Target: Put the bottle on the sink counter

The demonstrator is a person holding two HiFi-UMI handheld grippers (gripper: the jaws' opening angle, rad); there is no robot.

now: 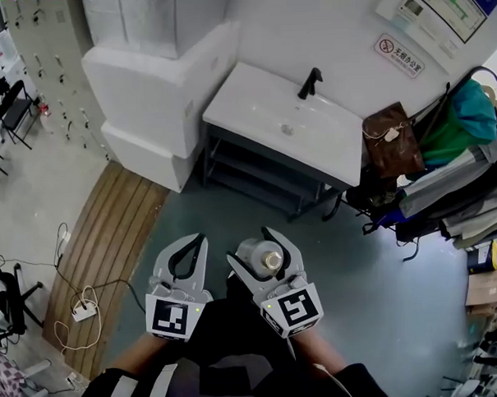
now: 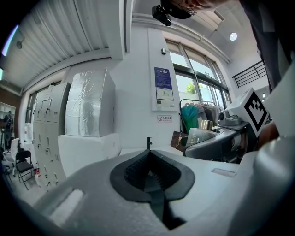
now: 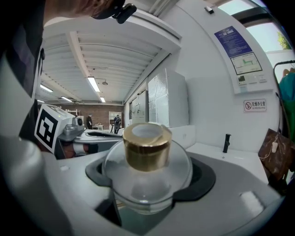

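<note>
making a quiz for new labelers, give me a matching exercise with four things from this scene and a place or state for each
Things:
1. bottle
2. left tool
3. faucet
4. brown bag

Places or states:
a. beside one end of the sink counter, next to the hanging clothes
b. shut, with nothing in it
c. gripped in the right tool
d. standing at the back edge of the sink counter

Pairs: 1-c, 2-b, 3-d, 4-a
</note>
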